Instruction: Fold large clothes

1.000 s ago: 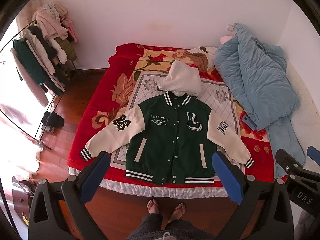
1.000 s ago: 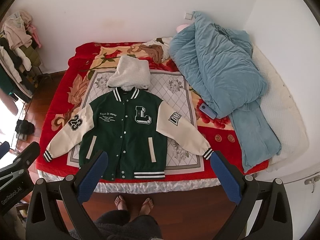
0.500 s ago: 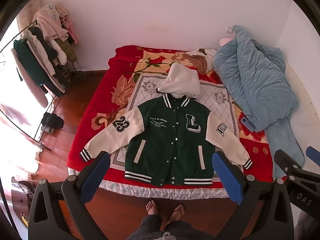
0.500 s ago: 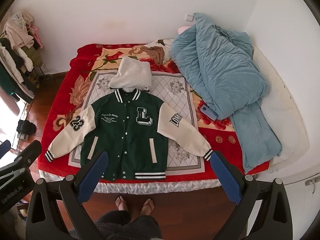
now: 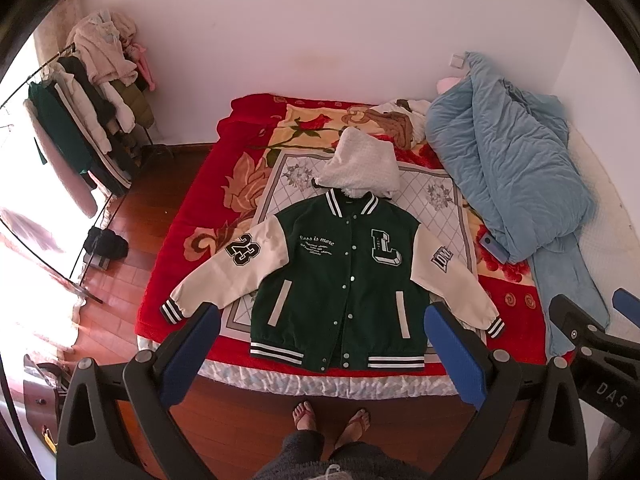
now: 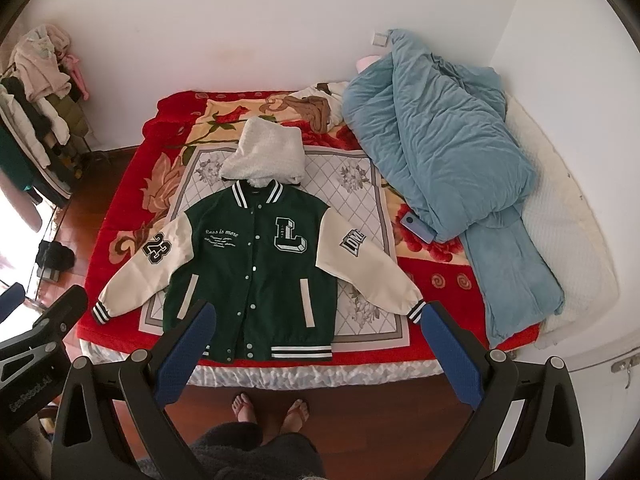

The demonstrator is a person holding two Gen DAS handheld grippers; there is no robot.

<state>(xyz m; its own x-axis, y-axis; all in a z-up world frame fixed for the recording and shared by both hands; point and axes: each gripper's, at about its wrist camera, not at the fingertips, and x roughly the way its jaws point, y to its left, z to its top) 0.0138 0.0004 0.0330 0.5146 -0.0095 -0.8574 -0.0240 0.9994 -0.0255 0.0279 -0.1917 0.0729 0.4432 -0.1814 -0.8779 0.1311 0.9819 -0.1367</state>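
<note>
- The jacket [image 5: 344, 280] [image 6: 256, 276] lies flat on the bed, face up and buttoned, close to the foot edge; its striped hem almost reaches that edge.
- It has a green body, cream sleeves, a large letter "L" on the chest and the number "23" on one sleeve.
- Both sleeves are spread out to the sides and slant down toward the foot edge, with the striped cuffs near that edge.
- A white fluffy garment [image 5: 360, 168] [image 6: 266, 156] lies just behind the collar and touches it, toward the head of the bed.
- The bed [image 5: 180, 264] [image 6: 120, 304] is covered by a red blanket with flowers, and the jacket rests on the pale quilted panel in its middle.
- A blue duvet [image 5: 516, 168] [image 6: 440, 160] is heaped along the far side edge of the bed, well apart from the jacket body.
- A blue phone [image 5: 493, 245] [image 6: 418, 227] lies at the lower border of the duvet.
- The left gripper [image 5: 320, 344] hangs above the foot edge with its blue fingers spread wide and holds nothing.
- The right gripper [image 6: 316, 340] is beside it, also wide apart and empty, above the hem.
- A person's feet [image 5: 332, 420] [image 6: 270, 408] in sandals stand on the wooden floor at the foot of the bed.
- A clothes rack [image 5: 80, 120] [image 6: 36, 120] with many garments stands by the wall, away from the bed corner.
</note>
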